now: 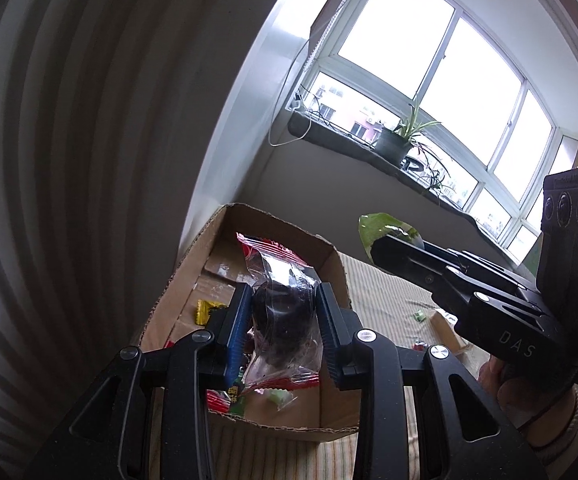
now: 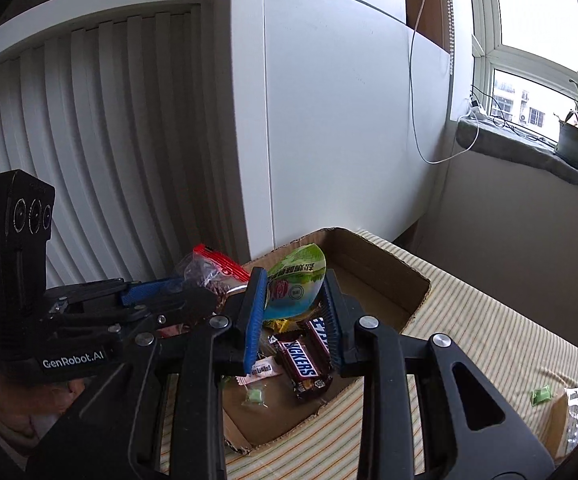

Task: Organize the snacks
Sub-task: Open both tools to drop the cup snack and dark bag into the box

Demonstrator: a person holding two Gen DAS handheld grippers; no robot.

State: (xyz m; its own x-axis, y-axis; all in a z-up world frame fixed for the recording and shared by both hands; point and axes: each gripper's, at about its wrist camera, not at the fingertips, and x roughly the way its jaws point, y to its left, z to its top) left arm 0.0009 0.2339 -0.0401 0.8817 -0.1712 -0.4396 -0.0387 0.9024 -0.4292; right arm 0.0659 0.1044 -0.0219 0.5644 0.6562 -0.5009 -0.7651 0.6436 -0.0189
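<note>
An open cardboard box rests on a striped cloth. My left gripper is shut on a clear red-edged bag of dark snack, held over the box. My right gripper is shut on a green and white snack packet, also above the box. In the right wrist view the left gripper reaches in from the left with the red-edged bag. In the left wrist view the right gripper comes from the right with the green packet. Snickers bars and small sweets lie inside the box.
A white cabinet with slatted doors stands right behind the box. A window sill with a potted plant runs along the right. A small green sweet and a silvery wrapped packet lie on the cloth right of the box.
</note>
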